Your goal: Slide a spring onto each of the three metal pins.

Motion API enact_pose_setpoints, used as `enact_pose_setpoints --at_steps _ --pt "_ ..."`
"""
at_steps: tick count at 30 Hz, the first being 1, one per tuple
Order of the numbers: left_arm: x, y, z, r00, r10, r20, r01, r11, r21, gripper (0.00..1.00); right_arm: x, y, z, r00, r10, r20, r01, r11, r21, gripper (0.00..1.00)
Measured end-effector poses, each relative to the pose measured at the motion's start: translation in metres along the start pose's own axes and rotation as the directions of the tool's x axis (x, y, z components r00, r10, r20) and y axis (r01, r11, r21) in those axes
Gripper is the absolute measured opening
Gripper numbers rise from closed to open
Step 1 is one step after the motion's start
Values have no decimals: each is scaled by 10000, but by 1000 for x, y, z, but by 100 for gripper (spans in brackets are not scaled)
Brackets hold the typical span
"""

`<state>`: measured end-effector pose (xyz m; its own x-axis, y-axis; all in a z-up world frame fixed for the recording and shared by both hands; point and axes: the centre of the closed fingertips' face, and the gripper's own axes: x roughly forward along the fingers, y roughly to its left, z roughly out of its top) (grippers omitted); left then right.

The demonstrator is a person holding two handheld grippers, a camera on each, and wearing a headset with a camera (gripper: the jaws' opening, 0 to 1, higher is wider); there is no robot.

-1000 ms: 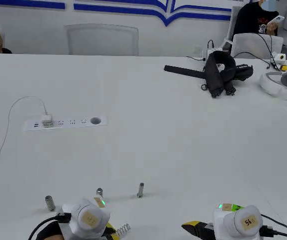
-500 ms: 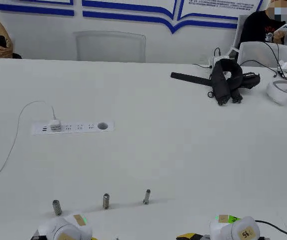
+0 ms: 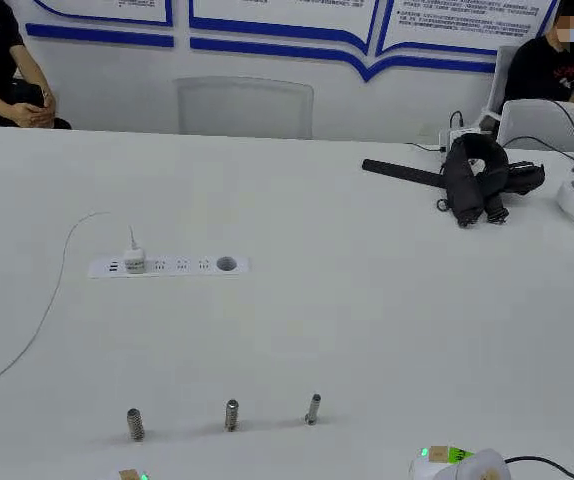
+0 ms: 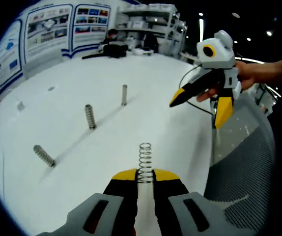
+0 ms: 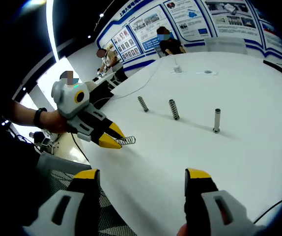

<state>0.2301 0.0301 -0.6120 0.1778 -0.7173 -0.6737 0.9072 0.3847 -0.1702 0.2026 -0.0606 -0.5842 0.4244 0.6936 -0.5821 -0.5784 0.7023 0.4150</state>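
Jaws of left gripper pinch thin silver wire spring by one end; right gripper jaws wide apart, empty. Spring light, squishy, may pop away: hold end softly.

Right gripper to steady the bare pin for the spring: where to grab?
Probably low on the bare pin, near its foot, coming in level from the side. It stands upright and slim, and its top must stay free for the spring in the left gripper.
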Motion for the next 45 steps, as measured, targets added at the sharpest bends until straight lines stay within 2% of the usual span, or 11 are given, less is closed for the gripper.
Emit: enact_pose_setpoints --at_steps 5,10,15,20,24,31,40,45 --pt "-4 -7 0 9999 -73 132 73 10000 13 11 12 14 1 9991 413 -105 -415 9990 -164 69" --pt "-8 -16 5 9995 -212 244 207 9996 176 11 20 26 8 9959 903 99 -903 9959 -57 62" --pt "-8 -24 10 9976 -538 441 522 9980 357 11 27 30 8 9928 1201 -43 -1201 9925 -204 50" --pt "-8 -29 15 9962 -693 524 664 9963 550 11 28 32 18 9900 1402 183 -1400 9901 -89 40" --pt "-7 -36 24 9938 -865 692 812 9938 754 11 30 32 26 9874 1537 376 -1542 9880 100 31" --pt "-6 -44 33 9899 -1094 901 1009 9905 938 11 31 37 27 9820 1887 107 -1885 9820 -104 29" --pt "-10 -46 45 9864 -1201 1126 1067 9872 1182 11 30 43 28 9732 2296 84 -2297 9732 56 20" --pt "-11 -46 48 9854 -1251 1153 1100 9855 1292 11 28 42 31 9707 2395 166 -2399 9706 200 19"
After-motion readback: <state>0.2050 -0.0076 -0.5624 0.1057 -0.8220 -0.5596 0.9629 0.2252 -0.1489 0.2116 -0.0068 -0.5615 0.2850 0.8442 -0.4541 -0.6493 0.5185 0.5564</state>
